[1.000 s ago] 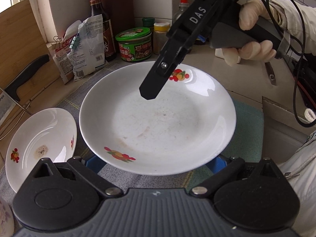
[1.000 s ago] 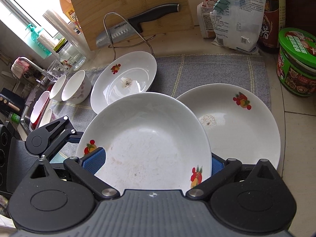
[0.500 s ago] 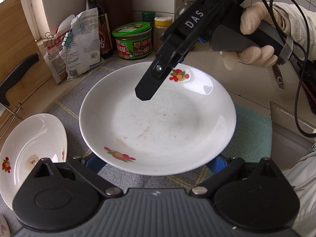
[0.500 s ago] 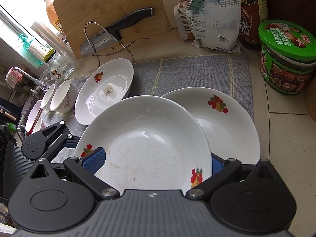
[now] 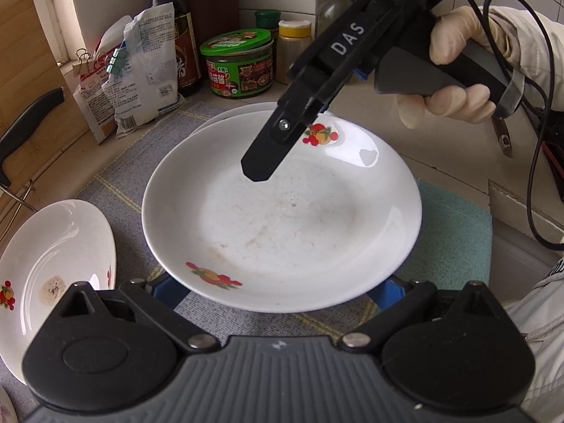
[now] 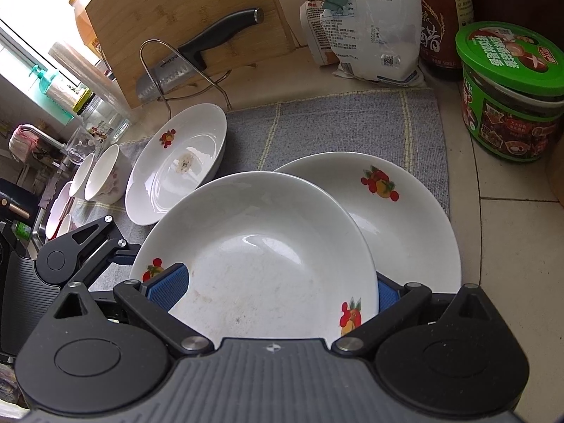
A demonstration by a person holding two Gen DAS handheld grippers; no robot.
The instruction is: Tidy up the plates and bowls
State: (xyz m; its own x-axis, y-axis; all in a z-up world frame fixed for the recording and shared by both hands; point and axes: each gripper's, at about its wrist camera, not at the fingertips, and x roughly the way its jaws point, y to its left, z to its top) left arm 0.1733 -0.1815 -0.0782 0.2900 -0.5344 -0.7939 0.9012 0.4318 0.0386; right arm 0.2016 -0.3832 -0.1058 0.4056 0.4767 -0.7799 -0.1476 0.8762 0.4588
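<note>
A white plate with fruit prints (image 5: 282, 218) hangs above the grey mat, held from both sides. My left gripper (image 5: 278, 289) takes its near rim, with both blue pads tucked under the edge. My right gripper (image 6: 275, 285) holds the opposite rim: one finger (image 5: 264, 155) lies on top of the plate and the other is hidden below. A second matching plate (image 6: 405, 218) lies on the mat, partly under the held one, and only its far edge (image 5: 225, 116) shows in the left wrist view. A third, stained plate (image 6: 176, 165) sits further left.
Small bowls (image 6: 105, 172) stand by the sink at far left. A knife rests in a wire rack (image 6: 183, 70) against a bamboo board. A green-lidded jar (image 6: 511, 95), a sauce bottle (image 5: 176, 35) and clipped bags (image 5: 141, 70) line the back. A gloved hand (image 5: 454, 70) holds the right gripper.
Both grippers have carried the plate across the mat until it overlaps the second plate, whose far rim now shows behind it. The stained plate has slid off to the left.
</note>
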